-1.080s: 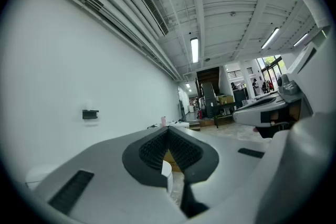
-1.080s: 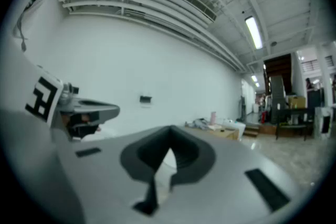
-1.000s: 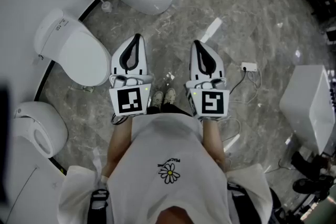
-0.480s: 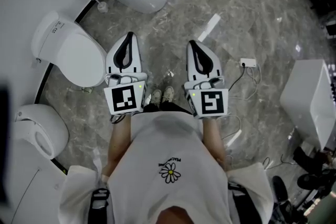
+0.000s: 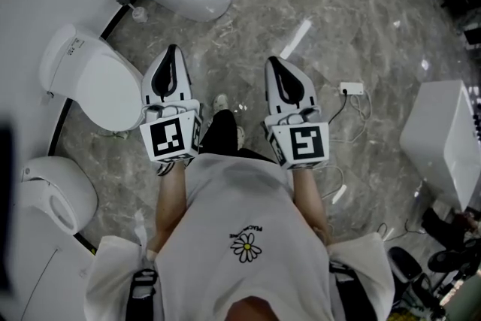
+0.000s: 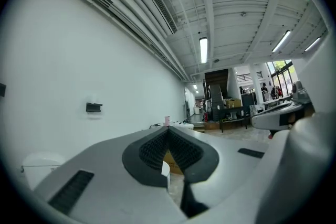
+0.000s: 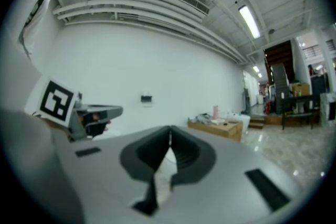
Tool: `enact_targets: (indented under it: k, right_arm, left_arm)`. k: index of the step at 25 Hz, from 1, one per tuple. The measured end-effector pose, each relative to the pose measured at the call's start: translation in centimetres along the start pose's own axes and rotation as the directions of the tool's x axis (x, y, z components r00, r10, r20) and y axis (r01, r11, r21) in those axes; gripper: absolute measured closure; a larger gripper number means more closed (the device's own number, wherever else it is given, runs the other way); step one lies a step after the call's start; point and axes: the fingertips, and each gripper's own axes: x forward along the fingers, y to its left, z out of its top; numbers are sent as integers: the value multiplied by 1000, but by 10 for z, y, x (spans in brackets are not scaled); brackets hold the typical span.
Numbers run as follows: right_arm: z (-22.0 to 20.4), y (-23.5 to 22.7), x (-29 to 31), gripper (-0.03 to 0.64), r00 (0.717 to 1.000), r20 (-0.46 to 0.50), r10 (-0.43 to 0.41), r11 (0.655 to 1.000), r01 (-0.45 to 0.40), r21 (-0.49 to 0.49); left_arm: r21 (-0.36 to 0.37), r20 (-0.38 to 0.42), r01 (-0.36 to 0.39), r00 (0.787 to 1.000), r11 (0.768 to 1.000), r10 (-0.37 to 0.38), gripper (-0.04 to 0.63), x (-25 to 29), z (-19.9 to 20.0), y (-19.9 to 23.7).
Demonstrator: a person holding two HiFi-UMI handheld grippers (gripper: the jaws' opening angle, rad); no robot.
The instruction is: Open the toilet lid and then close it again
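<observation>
Lid [image 5: 101, 86]: down, on mid toilet [image 5: 66, 49], just beside left hand-held gripper [image 5: 170, 55], no contact. Right hand-held gripper [image 5: 275, 65]: shut, empty; left same. Chg: person [image 5: 240, 237] stepped fwd; approach only, opening not begun.

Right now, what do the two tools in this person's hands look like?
Both are alike: the left tongs and right tongs are white, tapering shells with black ribbed pads inside. Behind each sits a cube bearing black-and-white square markers. The person wears a white T-shirt with a daisy print.
</observation>
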Motion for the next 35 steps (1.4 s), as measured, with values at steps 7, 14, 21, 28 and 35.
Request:
enact_targets:
  k: [7,14,21,28,35]
  right_arm:
    - [2,-19,17,587,1000,19,-7,1000,7,4]
    - [-7,-44,48,588,999,20,-31,996,29,86]
    - [-1,-65,123,586,1000,4,-27,999,27,44]
    - [15,-79,227,586,999,-32,19,1000,-18,16]
    - [37,-86,334,586,997,-51,64,995,-68,-69]
  left_arm:
    - [19,47,44,998,999,-45,571,39,9,-14]
    - [3,55,92,994,996,-92,571,92,0,-15]
    - [-43,55,102,994,994,-99,571,163,-12,6]
    - [-105,44,84,996,991,-79,571,248,-20,50]
    - [-109,60,53,997,993,-47,571,327,-20,92]
